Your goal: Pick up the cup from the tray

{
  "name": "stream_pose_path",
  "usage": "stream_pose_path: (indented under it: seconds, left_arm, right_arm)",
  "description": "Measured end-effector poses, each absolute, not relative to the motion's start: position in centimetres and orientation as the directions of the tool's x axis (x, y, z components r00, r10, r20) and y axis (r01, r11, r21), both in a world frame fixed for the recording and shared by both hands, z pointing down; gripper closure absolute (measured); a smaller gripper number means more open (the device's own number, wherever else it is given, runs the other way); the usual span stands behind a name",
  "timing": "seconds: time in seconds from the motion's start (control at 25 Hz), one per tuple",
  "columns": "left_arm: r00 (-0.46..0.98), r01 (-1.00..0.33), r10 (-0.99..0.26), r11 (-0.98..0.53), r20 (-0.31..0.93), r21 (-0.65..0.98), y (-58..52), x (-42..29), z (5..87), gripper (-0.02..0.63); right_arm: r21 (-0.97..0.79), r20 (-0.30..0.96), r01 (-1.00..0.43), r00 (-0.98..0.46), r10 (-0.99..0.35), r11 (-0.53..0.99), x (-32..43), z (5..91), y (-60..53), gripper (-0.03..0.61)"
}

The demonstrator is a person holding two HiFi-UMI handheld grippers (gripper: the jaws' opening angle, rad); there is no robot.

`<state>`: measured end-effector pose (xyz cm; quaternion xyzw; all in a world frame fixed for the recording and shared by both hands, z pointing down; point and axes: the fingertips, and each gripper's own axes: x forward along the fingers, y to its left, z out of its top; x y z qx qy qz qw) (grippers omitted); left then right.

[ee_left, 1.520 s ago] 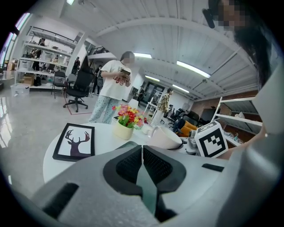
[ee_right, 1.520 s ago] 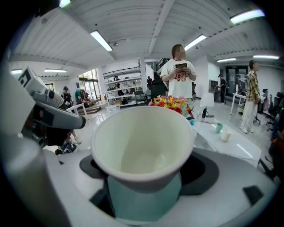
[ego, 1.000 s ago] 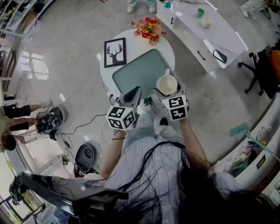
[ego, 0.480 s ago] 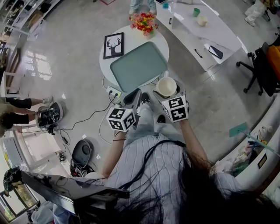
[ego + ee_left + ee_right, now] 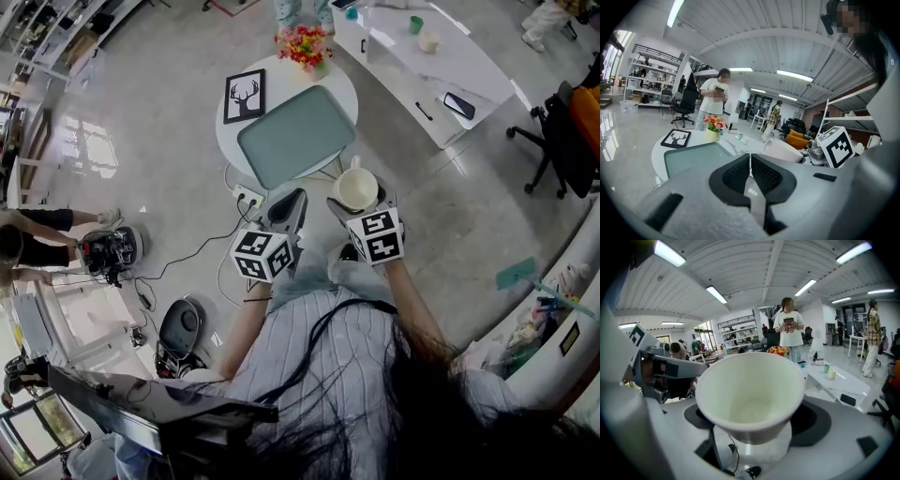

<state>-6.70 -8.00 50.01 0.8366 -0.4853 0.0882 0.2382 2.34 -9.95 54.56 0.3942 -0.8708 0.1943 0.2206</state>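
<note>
Cup (image 5: 357,187) has moved off the tray (image 5: 295,136) to the near side, clear of the table (image 5: 283,75), clamped in the right gripper (image 5: 360,197) fingers. Left gripper (image 5: 287,208) fingers together, empty. Pick-up appears complete.

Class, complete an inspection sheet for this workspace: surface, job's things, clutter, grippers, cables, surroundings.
Surface: round white table, tidy.
Job's things: grey-green rectangular tray bare; white handled cup lifted clear of it.
Clutter: black-framed deer picture; vase of red and yellow flowers.
Grippers: right gripper shut on the cup; left gripper shut, empty.
Cables: black cable on the floor near a white power strip.
Surroundings: long white desk; black office chair; person at left.
</note>
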Motion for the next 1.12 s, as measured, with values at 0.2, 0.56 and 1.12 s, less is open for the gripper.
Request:
stream_pose_path:
  seconds: [0.2,0.56,1.12]
  left_arm:
    - [0.519,-0.853,-0.758,-0.427,0.395,0.302,-7.1,-6.4,50.2,0.6]
    - [0.523,-0.852,-0.735,-0.431,0.431,0.298,-4.6,-8.3,50.9,0.6]
    - [0.6,-0.799,-0.706,-0.509,0.376,0.319,-1.2,-14.5,49.9,0.6]
  right_arm:
    - [-0.184,0.525,-0.777,-0.596,-0.608,0.603,2.6,54.2,-9.4,0.156]
    - [-0.204,0.532,-0.784,-0.591,-0.606,0.586,1.3,54.7,-7.9,0.156]
    - [-0.214,0.534,-0.839,-0.53,-0.659,0.501,-5.1,53.8,-2.7,0.156]
